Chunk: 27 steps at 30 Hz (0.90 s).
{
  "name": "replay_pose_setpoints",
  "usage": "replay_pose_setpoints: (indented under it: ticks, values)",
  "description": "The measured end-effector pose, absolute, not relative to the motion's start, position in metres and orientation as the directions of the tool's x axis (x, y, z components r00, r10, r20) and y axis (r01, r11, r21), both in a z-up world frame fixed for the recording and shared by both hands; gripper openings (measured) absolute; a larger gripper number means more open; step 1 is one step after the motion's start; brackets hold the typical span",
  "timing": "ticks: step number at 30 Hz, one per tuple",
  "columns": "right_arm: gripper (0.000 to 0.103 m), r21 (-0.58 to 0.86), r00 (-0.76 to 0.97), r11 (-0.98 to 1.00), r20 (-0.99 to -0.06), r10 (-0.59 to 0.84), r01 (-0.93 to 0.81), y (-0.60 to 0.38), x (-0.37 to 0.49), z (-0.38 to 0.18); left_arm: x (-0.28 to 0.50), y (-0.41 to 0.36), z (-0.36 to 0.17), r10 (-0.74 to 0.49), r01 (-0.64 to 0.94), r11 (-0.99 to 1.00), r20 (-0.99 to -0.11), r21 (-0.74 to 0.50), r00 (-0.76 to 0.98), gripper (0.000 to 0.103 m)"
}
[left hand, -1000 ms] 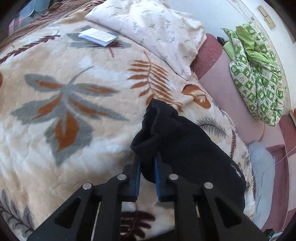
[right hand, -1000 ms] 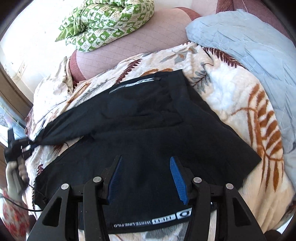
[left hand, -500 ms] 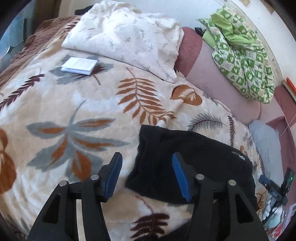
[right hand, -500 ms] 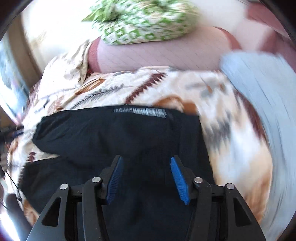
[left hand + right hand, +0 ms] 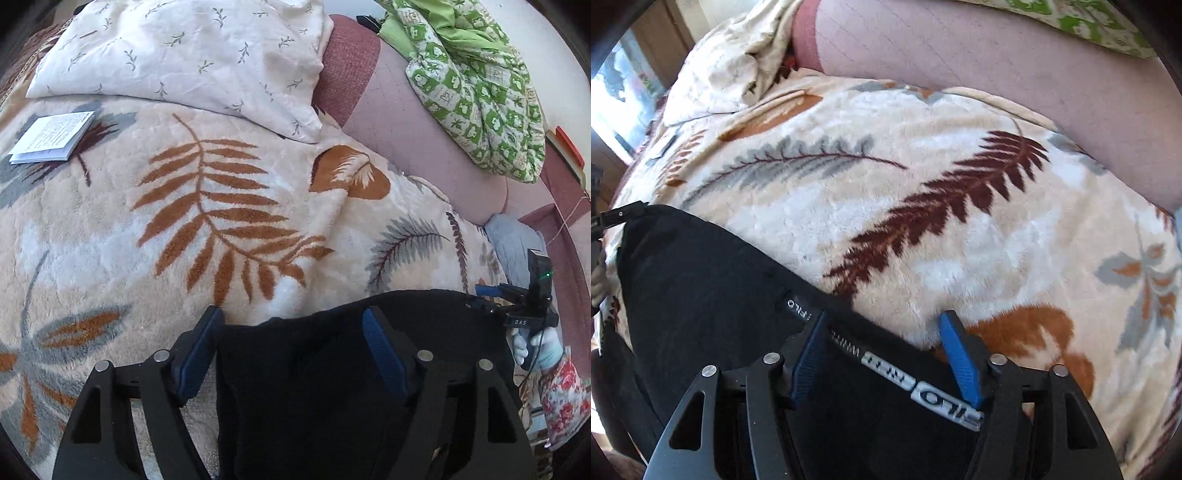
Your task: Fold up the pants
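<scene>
Black pants (image 5: 317,373) lie folded on a leaf-patterned fleece blanket (image 5: 207,206). My left gripper (image 5: 293,321) hangs over their folded edge, its jaws opening, the blue pads apart and not pressing the cloth. In the right wrist view the pants (image 5: 701,295) show a waistband with white lettering (image 5: 923,391). My right gripper (image 5: 882,325) straddles that waistband edge with jaws opening, pads clear of the fabric. The right gripper's body (image 5: 532,295) also shows at the pants' far end in the left wrist view.
A white pillow (image 5: 184,55) and a small booklet (image 5: 51,136) lie at the bed's head. A green patterned quilt (image 5: 476,85) rests on a pink padded ledge (image 5: 417,125). A gloved hand (image 5: 535,347) with a floral sleeve is at the right.
My left gripper let go of the pants' fold, opened wide and drew back along the pants. The right gripper swung to the waistband edge, its jaws widening. The raised fold now lies flat.
</scene>
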State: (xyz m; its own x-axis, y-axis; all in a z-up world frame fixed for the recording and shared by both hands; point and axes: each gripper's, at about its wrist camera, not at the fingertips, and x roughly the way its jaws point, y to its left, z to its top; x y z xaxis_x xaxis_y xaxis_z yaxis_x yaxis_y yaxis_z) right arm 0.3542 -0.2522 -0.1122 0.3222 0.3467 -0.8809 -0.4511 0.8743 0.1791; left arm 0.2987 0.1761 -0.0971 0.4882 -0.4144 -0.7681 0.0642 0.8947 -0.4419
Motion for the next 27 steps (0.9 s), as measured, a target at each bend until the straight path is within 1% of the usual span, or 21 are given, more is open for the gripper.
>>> replay_pose_setpoints:
  ticks: [3, 4, 5, 6, 7, 8, 9, 10, 11, 12, 13, 14, 16, 21, 27]
  values:
    - [0.08, 0.149, 0.292, 0.838, -0.893, 0.342, -0.525, -0.244, 0.347, -0.115, 0.299, 0.173, -0.096, -0.426, 0.083, 0.892, -0.765, -0.444, 0.483, 0.078]
    - [0.08, 0.12, 0.293, 0.828, -0.899, 0.325, -0.547, -0.24, 0.342, -0.115, 0.299, 0.172, -0.096, -0.42, 0.083, 0.895, -0.768, -0.438, 0.483, 0.077]
    - [0.079, 0.102, 0.292, 0.822, -0.904, 0.311, -0.56, -0.236, 0.337, -0.115, 0.298, 0.17, -0.095, -0.412, 0.083, 0.9, -0.774, -0.428, 0.481, 0.059]
    - [0.076, 0.094, 0.294, 0.822, -0.906, 0.304, -0.562, -0.236, 0.334, -0.114, 0.298, 0.167, -0.094, -0.396, 0.087, 0.91, -0.785, -0.407, 0.476, 0.041]
    - [0.068, 0.082, 0.303, 0.825, -0.906, 0.296, -0.559, -0.235, 0.33, -0.113, 0.3, 0.16, -0.096, -0.38, 0.096, 0.92, -0.807, -0.379, 0.452, 0.014]
    - [0.061, 0.082, 0.308, 0.825, -0.903, 0.299, -0.559, -0.234, 0.326, -0.112, 0.3, 0.154, -0.096, -0.353, 0.101, 0.933, -0.821, -0.346, 0.449, 0.014]
    - [0.046, 0.1, 0.302, 0.824, -0.9, 0.313, -0.557, -0.233, 0.322, -0.11, 0.297, 0.147, -0.093, -0.318, 0.117, 0.947, -0.827, -0.299, 0.464, 0.014]
    - [0.037, 0.099, 0.305, 0.826, -0.9, 0.312, -0.554, -0.233, 0.319, -0.108, 0.295, 0.14, -0.091, -0.288, 0.13, 0.958, -0.833, -0.257, 0.472, 0.014]
    - [0.032, 0.101, 0.306, 0.827, -0.898, 0.314, -0.553, -0.233, 0.315, -0.106, 0.293, 0.137, -0.088, -0.277, 0.135, 0.961, -0.834, -0.243, 0.477, 0.013]
    - [0.026, 0.101, 0.311, 0.83, -0.897, 0.314, -0.548, -0.233, 0.312, -0.103, 0.291, 0.135, -0.083, -0.281, 0.139, 0.96, -0.828, -0.245, 0.485, 0.013]
    - [0.023, 0.094, 0.322, 0.835, -0.895, 0.309, -0.541, -0.232, 0.309, -0.099, 0.288, 0.134, -0.077, -0.288, 0.14, 0.957, -0.819, -0.252, 0.496, 0.012]
    - [0.022, 0.088, 0.305, 0.837, -0.906, 0.292, -0.54, -0.232, 0.307, -0.095, 0.286, 0.133, -0.072, -0.285, 0.14, 0.958, -0.814, -0.249, 0.506, 0.012]
    - [0.019, 0.068, 0.339, 0.847, -0.897, 0.283, -0.527, -0.232, 0.3, -0.084, 0.281, 0.129, -0.06, -0.27, 0.153, 0.963, -0.806, -0.222, 0.526, 0.012]
    - [0.018, 0.013, 0.433, 0.881, -0.868, 0.245, -0.473, -0.233, 0.275, -0.052, 0.257, 0.111, -0.029, -0.24, 0.204, 0.968, -0.778, -0.146, 0.58, 0.013]
    - [0.018, -0.044, 0.535, 0.917, -0.823, 0.191, -0.395, -0.244, 0.226, -0.021, 0.204, 0.094, 0.018, -0.265, 0.27, 0.957, -0.706, -0.109, 0.656, 0.013]
